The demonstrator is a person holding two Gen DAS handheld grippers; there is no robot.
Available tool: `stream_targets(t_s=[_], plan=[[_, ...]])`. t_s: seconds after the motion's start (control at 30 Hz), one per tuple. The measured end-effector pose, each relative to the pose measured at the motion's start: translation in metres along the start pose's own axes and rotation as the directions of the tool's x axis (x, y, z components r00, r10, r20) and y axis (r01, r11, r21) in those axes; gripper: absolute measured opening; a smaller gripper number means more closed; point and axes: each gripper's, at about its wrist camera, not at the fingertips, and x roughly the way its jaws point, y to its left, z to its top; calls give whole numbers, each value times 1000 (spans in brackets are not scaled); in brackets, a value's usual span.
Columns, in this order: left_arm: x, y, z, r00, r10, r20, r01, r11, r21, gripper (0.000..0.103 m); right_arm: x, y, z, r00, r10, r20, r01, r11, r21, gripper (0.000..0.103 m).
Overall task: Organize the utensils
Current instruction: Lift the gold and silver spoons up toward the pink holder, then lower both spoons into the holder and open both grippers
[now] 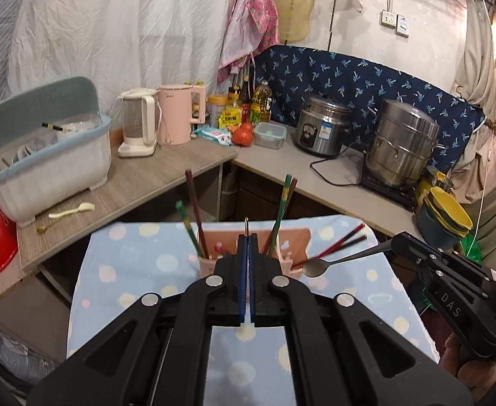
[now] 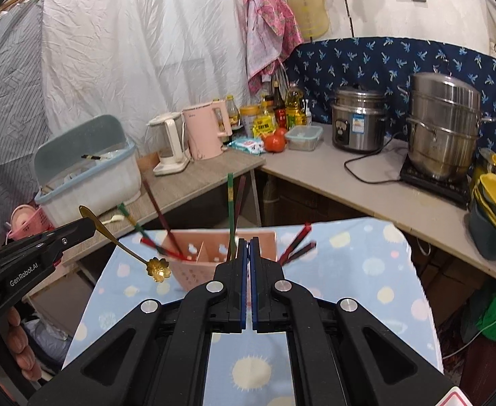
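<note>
Left gripper (image 1: 247, 237) clamped on a gold flower-bowled spoon (image 2: 158, 269), right gripper (image 2: 249, 247) on a steel spoon (image 1: 315, 267). Both held above the pink utensil holder (image 2: 193, 270) of chopsticks (image 2: 230, 209) on the spotted blue cloth (image 2: 366, 270).

We're riding both wrists, angled downward, close above the pink utensil holder (image 1: 248, 253) on the table (image 1: 129, 270); both views share it, perhaps also the kitchen corner.

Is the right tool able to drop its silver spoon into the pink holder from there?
Probably yes. The right tool is shut on the silver spoon, which hangs just beside the pink holder. Only the chopsticks standing in it crowd the opening.
</note>
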Motion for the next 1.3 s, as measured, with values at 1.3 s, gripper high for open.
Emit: stream_targets(t_s=[1.3], plan=[[144, -1, 7, 987, 70, -144, -72, 997, -8, 2, 133, -2, 7, 989, -62, -135, 56, 997, -51, 4]])
